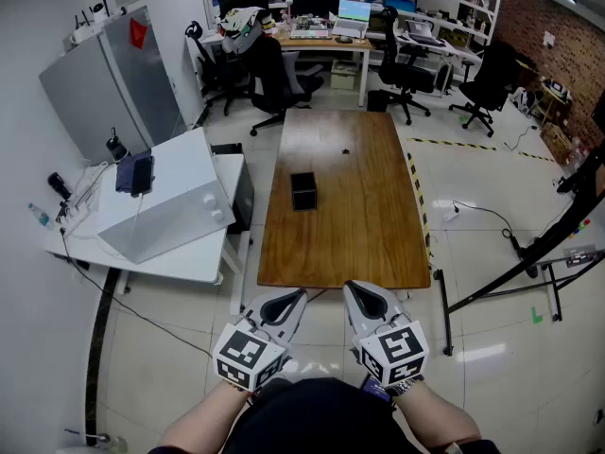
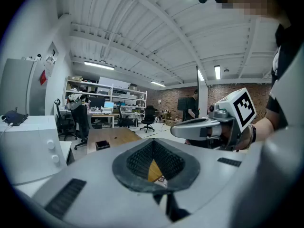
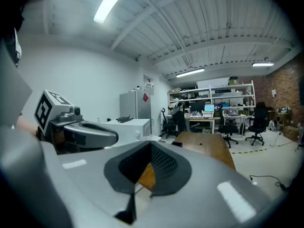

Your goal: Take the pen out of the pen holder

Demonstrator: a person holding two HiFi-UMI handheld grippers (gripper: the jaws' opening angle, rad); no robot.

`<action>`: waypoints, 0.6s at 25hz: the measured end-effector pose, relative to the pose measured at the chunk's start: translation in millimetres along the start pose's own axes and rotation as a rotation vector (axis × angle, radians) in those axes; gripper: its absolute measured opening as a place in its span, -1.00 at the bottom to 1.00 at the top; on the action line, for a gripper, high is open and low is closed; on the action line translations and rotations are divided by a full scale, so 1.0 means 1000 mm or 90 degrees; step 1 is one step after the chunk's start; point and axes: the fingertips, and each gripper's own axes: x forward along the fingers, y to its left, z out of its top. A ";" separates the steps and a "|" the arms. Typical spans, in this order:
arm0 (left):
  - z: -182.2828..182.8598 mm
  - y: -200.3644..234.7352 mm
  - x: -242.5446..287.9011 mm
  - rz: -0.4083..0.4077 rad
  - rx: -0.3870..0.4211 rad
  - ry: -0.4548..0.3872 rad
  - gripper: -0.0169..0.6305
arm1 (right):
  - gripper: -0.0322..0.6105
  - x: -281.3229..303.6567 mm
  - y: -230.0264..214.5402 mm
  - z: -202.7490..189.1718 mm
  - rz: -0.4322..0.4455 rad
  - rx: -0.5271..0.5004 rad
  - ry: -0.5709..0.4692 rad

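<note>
On the long wooden table [image 1: 345, 225] stands a black square pen holder [image 1: 302, 191], also seen far off in the left gripper view [image 2: 102, 145] and the right gripper view [image 3: 176, 144]. I cannot make out a pen in it. A small dark thing [image 1: 346, 150] lies farther back on the table. My left gripper [image 1: 295, 298] and right gripper [image 1: 354, 291] hover side by side short of the table's near edge, well away from the holder. Both are shut with nothing in them, as the left [image 2: 153, 144] and right [image 3: 151, 147] views show.
A white side table [image 1: 180, 258] with a white box [image 1: 165, 206] stands left of the wooden table, and a grey cabinet [image 1: 109, 83] behind it. Office chairs [image 1: 279, 78] and desks fill the far end. Black stand legs [image 1: 529, 253] and a cable lie on the floor at right.
</note>
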 end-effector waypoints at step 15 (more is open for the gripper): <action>-0.010 0.075 0.071 -0.003 -0.041 0.016 -0.93 | -0.78 0.131 -0.068 -0.014 0.006 0.013 0.061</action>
